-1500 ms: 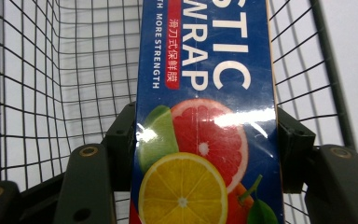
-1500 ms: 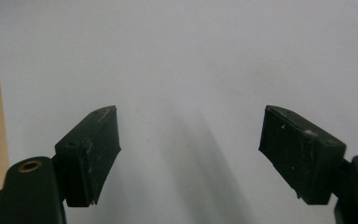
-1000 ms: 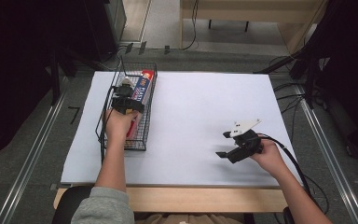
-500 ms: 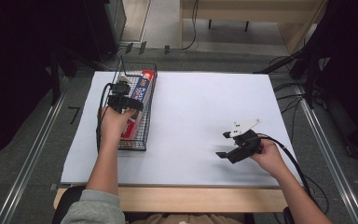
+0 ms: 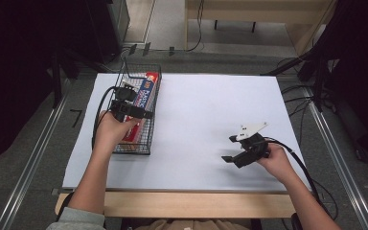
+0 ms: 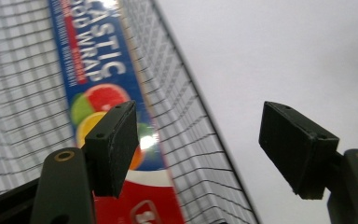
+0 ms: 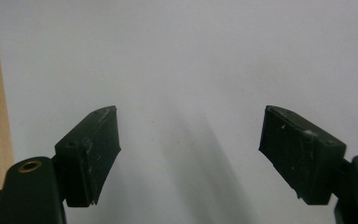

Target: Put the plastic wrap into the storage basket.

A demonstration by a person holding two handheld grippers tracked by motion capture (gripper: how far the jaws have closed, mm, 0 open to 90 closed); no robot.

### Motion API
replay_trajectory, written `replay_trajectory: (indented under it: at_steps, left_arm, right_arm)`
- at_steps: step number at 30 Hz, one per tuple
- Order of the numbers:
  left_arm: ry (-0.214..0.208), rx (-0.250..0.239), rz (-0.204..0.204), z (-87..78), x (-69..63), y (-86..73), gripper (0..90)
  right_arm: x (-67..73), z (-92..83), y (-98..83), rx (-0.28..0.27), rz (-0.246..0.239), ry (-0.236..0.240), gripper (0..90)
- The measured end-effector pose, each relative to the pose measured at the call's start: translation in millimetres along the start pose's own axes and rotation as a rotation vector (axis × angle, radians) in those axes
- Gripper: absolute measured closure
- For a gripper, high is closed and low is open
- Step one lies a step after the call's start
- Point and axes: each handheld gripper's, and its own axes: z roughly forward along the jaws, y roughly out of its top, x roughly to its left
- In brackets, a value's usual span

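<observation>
1. So, worktop (image 5: 196, 124): white sheet covers nearly all of it; bare wood strip shows along the near edge.
2. Wire basket (image 5: 149, 139): black mesh, sits at the left edge of the sheet, long axis running near-to-far, far end close to the far-left corner.
3. Plastic wrap box (image 5: 146, 91): lies lengthwise inside the basket, along its right wall. Blue far end w/ "PLASTIC FOOD WRAP" lettering and fruit pic, red near end. In left gripper view the box (image 6: 98, 93) runs up the frame between mesh floor and mesh wall.
4. Left gripper (image 5: 124, 106): held over the basket's middle, above the box, cable looping off toward the left edge. Jaws spread wide, nothing between them; in its own view one pad (image 6: 114, 144) overlaps the box, the other hangs over the white sheet beyond the basket wall. Contact w/ box: can't tell.
5. Right gripper (image 5: 242, 151): near-right part of the sheet, well apart from the basket, grey plate on top. Jaws released wide, empty, white sheet between them in its own view.
</observation>
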Motion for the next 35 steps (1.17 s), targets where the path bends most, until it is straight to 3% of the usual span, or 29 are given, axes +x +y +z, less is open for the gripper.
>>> replay_trajectory:
  at_steps: [4, 6, 10, 13, 20, 27, 35]
  left_arm:
    - [-0.072, -0.017, 0.072, -3.0, -13.3, -5.7, 28.9]
    - [-0.084, -0.016, 0.101, -2.5, -20.2, -9.6, 29.0]
    - [-0.149, -0.025, 0.135, 1.3, -32.5, -17.6, 29.1]
    - [-0.145, -0.028, 0.196, 7.4, -45.0, -24.3, 29.0]
    - [-0.222, -0.023, 0.287, 23.8, -68.8, -38.7, 28.4]
    - [-0.254, -0.016, 0.35, 33.2, -88.0, -47.4, 28.1]
    - [-0.272, 0.006, 0.379, 42.1, -98.1, -54.7, 27.6]
  right_arm:
    - [0.7, 0.3, 0.3, 0.0, 0.003, 0.0, 20.4]
    - [0.6, 0.2, 0.2, 0.0, 0.005, 0.001, 20.4]
    - [0.7, 0.7, 0.2, 0.004, 0.003, 0.004, 20.4]
    - [1.7, 0.8, 0.3, 0.003, 0.006, 0.005, 20.4]
    - [1.5, 1.4, 0.1, 0.008, 0.001, 0.005, 20.4]
    - [2.0, 2.0, 0.0, 0.014, -0.001, 0.011, 20.4]
    - [1.7, 2.8, -0.5, 0.023, -0.004, 0.009, 20.4]
